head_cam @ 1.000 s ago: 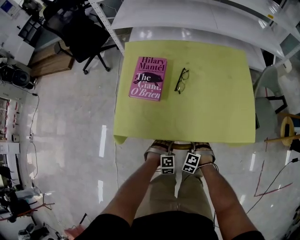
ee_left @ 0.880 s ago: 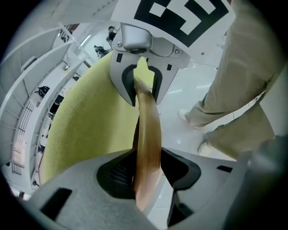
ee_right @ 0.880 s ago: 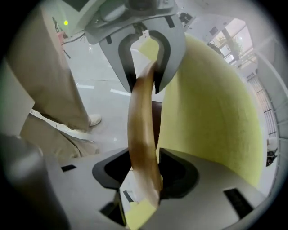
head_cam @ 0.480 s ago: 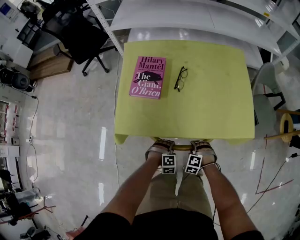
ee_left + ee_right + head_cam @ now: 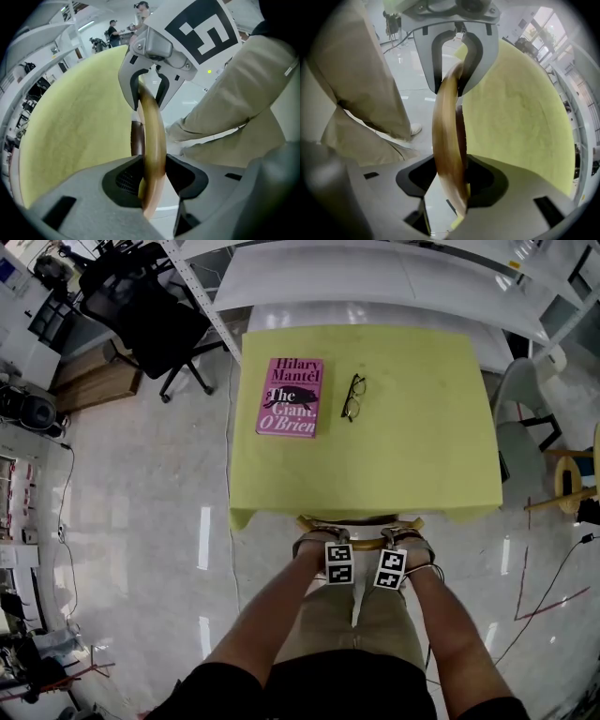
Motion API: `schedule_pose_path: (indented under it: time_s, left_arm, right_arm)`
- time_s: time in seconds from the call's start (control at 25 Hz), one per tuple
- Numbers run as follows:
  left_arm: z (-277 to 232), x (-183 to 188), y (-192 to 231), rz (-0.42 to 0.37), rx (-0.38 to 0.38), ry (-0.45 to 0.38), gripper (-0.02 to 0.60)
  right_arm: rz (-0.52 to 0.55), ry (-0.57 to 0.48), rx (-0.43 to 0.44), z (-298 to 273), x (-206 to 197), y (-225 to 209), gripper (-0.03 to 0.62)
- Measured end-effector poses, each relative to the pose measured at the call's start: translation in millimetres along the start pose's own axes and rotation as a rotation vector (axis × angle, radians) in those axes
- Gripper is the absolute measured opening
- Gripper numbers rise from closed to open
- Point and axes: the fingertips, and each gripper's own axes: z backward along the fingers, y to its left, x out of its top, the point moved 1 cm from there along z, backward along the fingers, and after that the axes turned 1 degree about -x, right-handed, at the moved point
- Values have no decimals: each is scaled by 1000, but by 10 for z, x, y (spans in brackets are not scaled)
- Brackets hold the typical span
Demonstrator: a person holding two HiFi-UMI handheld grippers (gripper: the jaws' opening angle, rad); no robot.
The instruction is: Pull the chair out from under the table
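Note:
A curved wooden chair back rail (image 5: pixel 361 544) pokes out from under the near edge of the yellow-green table (image 5: pixel 375 465). My left gripper (image 5: pixel 324 540) and right gripper (image 5: pixel 398 540) point steeply down side by side on it. In the left gripper view the rail (image 5: pixel 152 140) runs between the pads of the left gripper (image 5: pixel 152 176), whose jaws are closing on it. In the right gripper view the rail (image 5: pixel 446 131) is clamped between the pads of the right gripper (image 5: pixel 452 180). The chair's seat and legs are hidden under the table.
A pink book (image 5: pixel 291 397) and glasses (image 5: pixel 352 397) lie on the table. The person's legs (image 5: pixel 352 624) stand just behind the chair. A black office chair (image 5: pixel 150 320) is at the far left, white shelving (image 5: pixel 375 277) lies beyond the table, and a grey chair (image 5: pixel 520 418) and wooden stool (image 5: pixel 572 484) stand at the right.
The chair's rail has slid out from under the table edge toward the person, and both grippers have come back with it.

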Motion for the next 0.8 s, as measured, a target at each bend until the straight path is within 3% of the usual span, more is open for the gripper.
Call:
schedule_pose_path:
  time_s: [0.28,0.48,0.8]
  left_arm:
    - [84,-193,35,197,-106,-67,183]
    - [125,-265,38,196,-170,-81,192]
    - [90,-189,64,192,-207,-73,192]
  right_arm:
    - [-183,-104,136,65,-58,-4,228]
    - [-197,-102,240,92,-72,-1,230]
    - [-187,-81,307,115,-132,-31,227]
